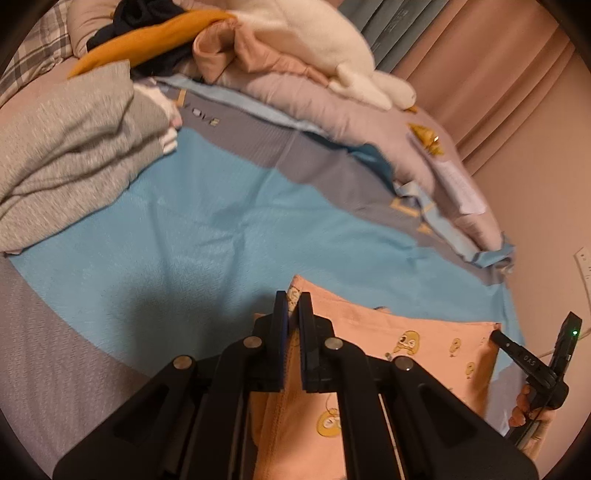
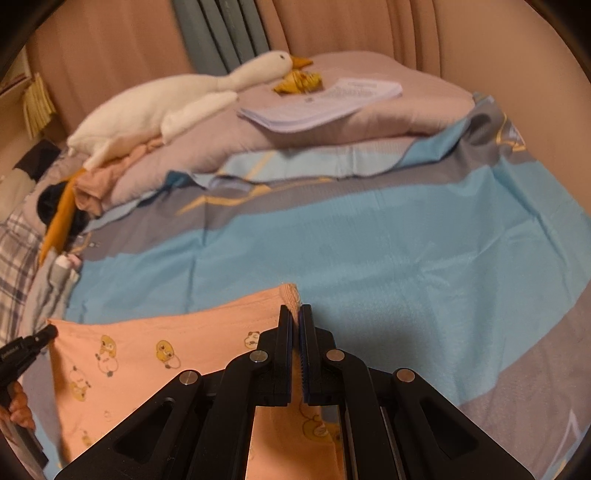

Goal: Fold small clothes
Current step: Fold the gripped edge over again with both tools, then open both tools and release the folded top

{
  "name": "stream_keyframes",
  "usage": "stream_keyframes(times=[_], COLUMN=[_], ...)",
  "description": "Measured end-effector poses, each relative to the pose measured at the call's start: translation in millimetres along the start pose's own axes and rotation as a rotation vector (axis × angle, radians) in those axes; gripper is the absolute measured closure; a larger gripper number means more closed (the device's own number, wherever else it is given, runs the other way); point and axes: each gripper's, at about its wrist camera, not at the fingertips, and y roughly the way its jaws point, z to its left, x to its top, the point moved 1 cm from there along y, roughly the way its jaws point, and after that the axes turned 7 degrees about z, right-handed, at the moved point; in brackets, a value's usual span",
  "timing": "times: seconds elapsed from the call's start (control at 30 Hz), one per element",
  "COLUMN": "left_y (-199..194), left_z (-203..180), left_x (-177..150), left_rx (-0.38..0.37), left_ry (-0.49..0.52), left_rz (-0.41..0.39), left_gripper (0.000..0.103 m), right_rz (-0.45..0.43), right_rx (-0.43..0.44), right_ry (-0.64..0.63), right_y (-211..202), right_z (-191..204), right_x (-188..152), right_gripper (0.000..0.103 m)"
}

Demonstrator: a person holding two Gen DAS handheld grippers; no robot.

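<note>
left gripper (image 1: 292, 301) angled down toward the bed, jaws clenched on one top corner of the peach cotton garment with yellow duck print (image 1: 424, 347). right gripper (image 2: 295, 314) angled down likewise, jaws clenched on the other corner. garment stretched between them over the blue and grey bedsheet (image 2: 369, 258). folded grey clothes (image 1: 74, 166) sit far left.

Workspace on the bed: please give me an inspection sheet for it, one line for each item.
Surface: bed sheet, blue and grey, wrinkled.
Job's things: peach garment with duck prints, held up by two corners.
Clutter: grey folded clothes, goose plush, papers on pillow.
Grippers: left gripper and right gripper both shut on the garment.
Cables: nothing seen for certain.
Surroundings: pink curtains, blue-grey curtain behind the bed.
</note>
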Motion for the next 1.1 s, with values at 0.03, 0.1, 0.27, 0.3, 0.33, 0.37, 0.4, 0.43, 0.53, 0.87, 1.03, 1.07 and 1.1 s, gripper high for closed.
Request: stream_keyframes(times=[0.03,0.1,0.27,0.3,0.33,0.37,0.4,0.43,0.53,0.87,1.03,1.07,1.1], left_y=[6.6,16.0,34.3,36.5,37.8,38.5,39.0,40.1,42.7,1.5,-34.7,-41.9,-49.5], left_z=[2.2,5.0,10.8,12.6,14.3,15.4,16.1,16.5,17.9,7.6,-0.4,-1.9,-2.5], left_x=[-0.3,-1.0,-3.9,-4.4,-4.4,-3.9,-3.7,-3.4,-3.7,-21.4,-42.8,-47.5,-52.8], left_rx=[0.012,0.035,0.088,0.089,0.089,0.087,0.086,0.086,0.083,0.169,0.149,0.143,0.133], left_ry=[-0.002,-0.006,0.012,0.008,0.002,-0.002,-0.006,-0.008,-0.012,-0.014,0.003,0.000,-0.005], left_rz=[0.012,0.030,0.069,0.074,0.076,0.076,0.077,0.078,0.082,0.055,0.017,0.006,-0.005], left_gripper=[0.098,0.098,0.097,0.096,0.095,0.095,0.094,0.094,0.093,0.066,0.037,0.035,0.031], right_rz=[0.008,0.032,0.073,0.080,0.085,0.090,0.094,0.096,0.096,0.070,0.015,0.006,-0.008], right_rx=[-0.007,-0.025,-0.045,-0.049,-0.050,-0.051,-0.055,-0.056,-0.066,-0.143,-0.152,-0.154,-0.148], right_ry=[0.001,0.005,0.012,0.013,0.015,0.015,0.017,0.017,0.013,0.044,0.028,0.024,0.019], right_y=[4.2,16.7,33.9,36.9,38.7,40.2,42.1,43.7,45.8,19.5,-18.0,-24.0,-33.9], right_z=[-0.9,-4.1,-8.0,-9.3,-9.7,-10.2,-10.8,-11.0,-10.4,-14.5,-11.0,-9.8,-8.6], right_x=[-0.1,0.4,-2.6,-3.3,-3.8,-4.1,-5.0,-6.2,-8.1,-11.4,-22.6,-24.5,-28.4], right_gripper=[0.099,0.099,0.099,0.099,0.099,0.099,0.099,0.099,0.099,0.099,0.086,0.073,0.060])
